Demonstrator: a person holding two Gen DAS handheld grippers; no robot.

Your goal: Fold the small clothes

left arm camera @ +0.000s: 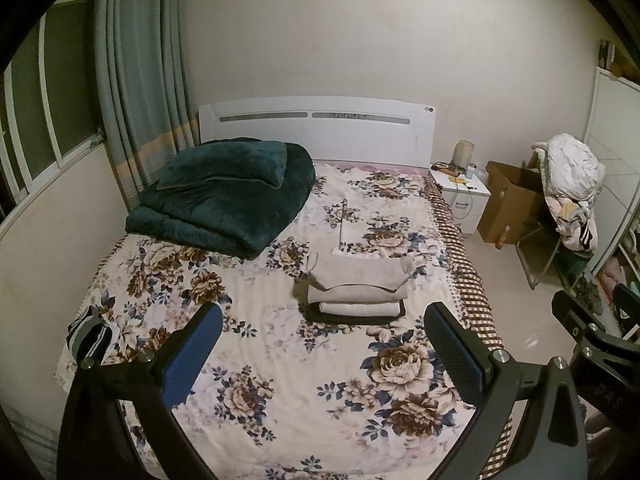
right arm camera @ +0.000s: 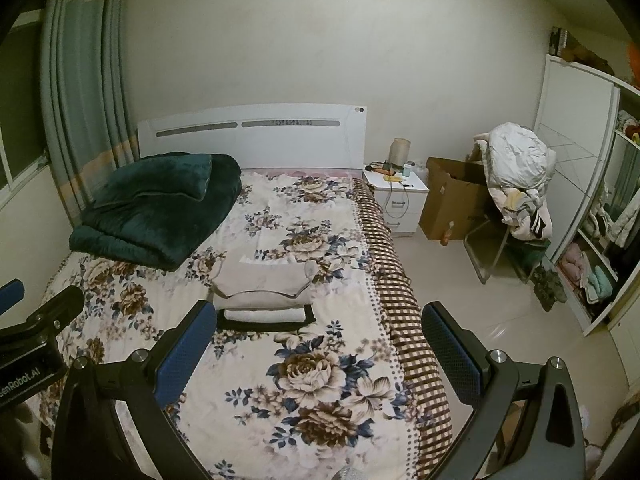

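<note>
Far left on the bed [left arm camera: 280, 420], a striped dark garment [left arm camera: 89, 334] lies bunched at the mattress edge, just beside the left gripper's [left arm camera: 322, 354] left finger. Green blanket [left arm camera: 224, 196] sits folded at the head end, well apart from both tools. Left gripper hangs above the floral sheet, fingers wide apart, nothing between them. Folded clothes stack [left arm camera: 356, 288] (beige pieces on a dark one) lies mid-bed, ahead of the left gripper, not touching it. In the right wrist view the same stack [right arm camera: 262, 292] sits ahead and left of the right gripper [right arm camera: 320, 354], whose fingers are also spread, holding nothing. Nightstand [right arm camera: 396, 194], cardboard box [right arm camera: 452, 200], and a chair piled with laundry [right arm camera: 520, 176] stand to the right.
</note>
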